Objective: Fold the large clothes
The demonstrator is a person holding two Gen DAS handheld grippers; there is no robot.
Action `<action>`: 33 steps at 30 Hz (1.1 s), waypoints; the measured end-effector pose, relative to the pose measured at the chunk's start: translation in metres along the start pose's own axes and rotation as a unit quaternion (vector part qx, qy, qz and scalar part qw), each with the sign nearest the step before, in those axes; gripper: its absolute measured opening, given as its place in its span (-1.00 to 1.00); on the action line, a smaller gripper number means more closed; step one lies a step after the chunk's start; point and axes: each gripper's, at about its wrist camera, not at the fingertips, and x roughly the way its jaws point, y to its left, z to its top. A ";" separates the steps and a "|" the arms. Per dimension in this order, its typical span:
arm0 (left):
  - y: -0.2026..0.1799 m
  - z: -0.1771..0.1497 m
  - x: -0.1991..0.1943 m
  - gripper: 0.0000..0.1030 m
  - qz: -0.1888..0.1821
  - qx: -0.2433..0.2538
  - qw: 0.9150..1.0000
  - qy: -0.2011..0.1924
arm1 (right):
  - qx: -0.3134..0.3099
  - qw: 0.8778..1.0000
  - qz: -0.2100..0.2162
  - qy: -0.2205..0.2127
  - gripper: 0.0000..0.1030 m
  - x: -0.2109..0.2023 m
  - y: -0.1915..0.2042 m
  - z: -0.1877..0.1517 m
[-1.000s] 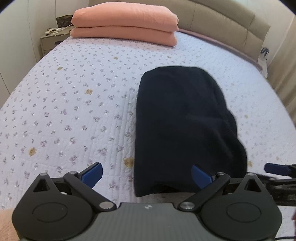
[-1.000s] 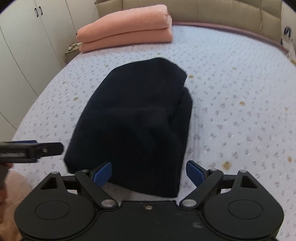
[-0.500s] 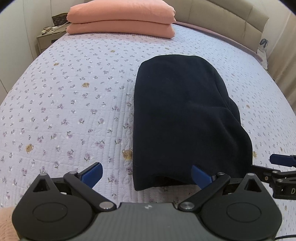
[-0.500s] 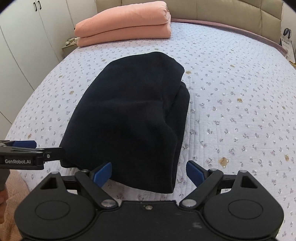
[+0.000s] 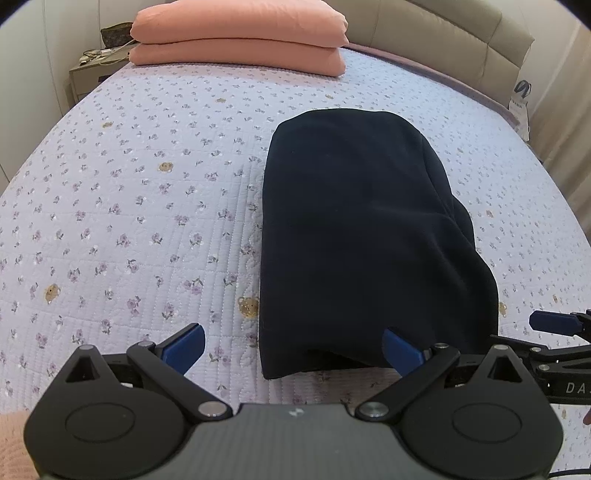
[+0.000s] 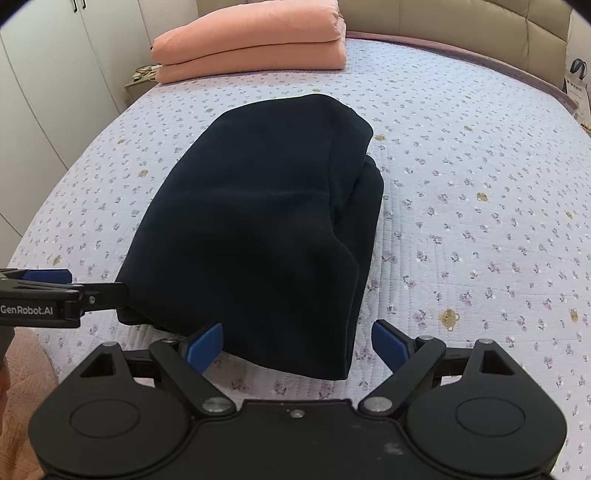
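Note:
A dark navy garment [image 5: 365,229] [image 6: 266,221] lies folded into a thick oblong on the flowered bedspread, its layered edges bulging on the right side. My left gripper [image 5: 293,345] is open just short of the garment's near left corner, holding nothing. My right gripper [image 6: 297,341] is open at the near right corner, its left fingertip [image 6: 205,343] against the cloth's front edge. Each gripper shows at the side of the other's view.
The lilac quilted bedspread [image 5: 122,206] [image 6: 480,221] covers the bed. A folded salmon-pink quilt [image 5: 240,35] [image 6: 255,40] lies by the padded headboard [image 5: 443,37]. A nightstand [image 5: 94,70] stands far left, white wardrobe doors [image 6: 44,92] along the left wall.
Both grippers have drawn back a little from the garment and risen, staying open. The garment lies as it did.

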 end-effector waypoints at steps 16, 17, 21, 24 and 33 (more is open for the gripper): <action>-0.002 -0.002 0.004 1.00 0.001 0.005 1.000 0.002 | -0.010 1.000 0.016 0.005 1.00 0.001 0.005 0.001; -0.002 -0.002 0.004 1.00 0.002 0.005 1.000 0.002 | -0.010 1.000 0.015 0.005 1.00 0.001 0.004 0.001; -0.003 -0.002 0.003 1.00 0.003 0.007 1.000 0.000 | -0.012 1.000 0.015 0.005 1.00 0.001 0.004 0.001; -0.003 -0.002 0.003 1.00 0.004 0.008 1.000 -0.001 | -0.014 1.000 0.017 0.007 1.00 0.002 0.005 0.001; -0.005 -0.003 0.004 1.00 0.012 0.013 1.000 -0.003 | -0.016 1.000 0.019 0.012 1.00 0.004 0.005 0.001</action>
